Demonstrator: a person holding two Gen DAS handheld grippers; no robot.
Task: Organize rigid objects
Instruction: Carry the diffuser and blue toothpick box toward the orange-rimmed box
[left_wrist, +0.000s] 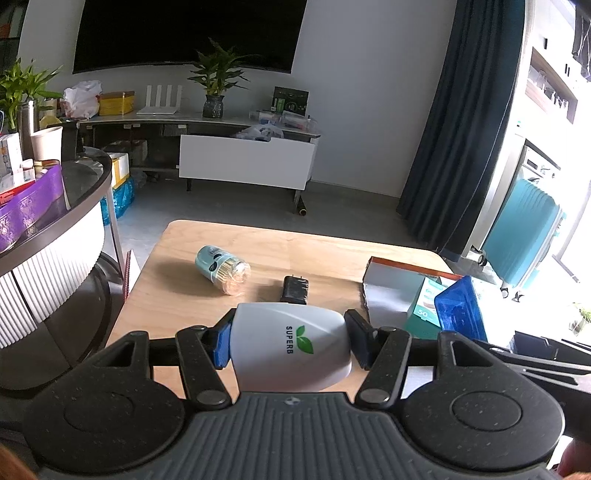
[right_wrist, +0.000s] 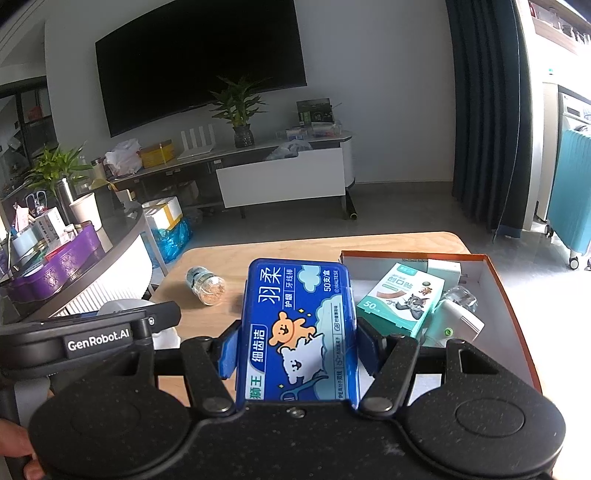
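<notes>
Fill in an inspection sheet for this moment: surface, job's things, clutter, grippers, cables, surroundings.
Surface: wooden table, mostly bare.
Job's things: white SUPERB device in the left gripper; blue floss-pick box in the right gripper; toothpick jar on its side and black plug adapter loose on the table; orange-rimmed box holds a green bandage carton and small white items.
Clutter: nothing seen on the table beyond these.
Grippers: both closed on their loads, pads pressing the sides.
Cables: nothing seen.
Surroundings: dark TV, potted plant, low cabinet, dark curtain, teal suitcase, crowded side counter.
</notes>
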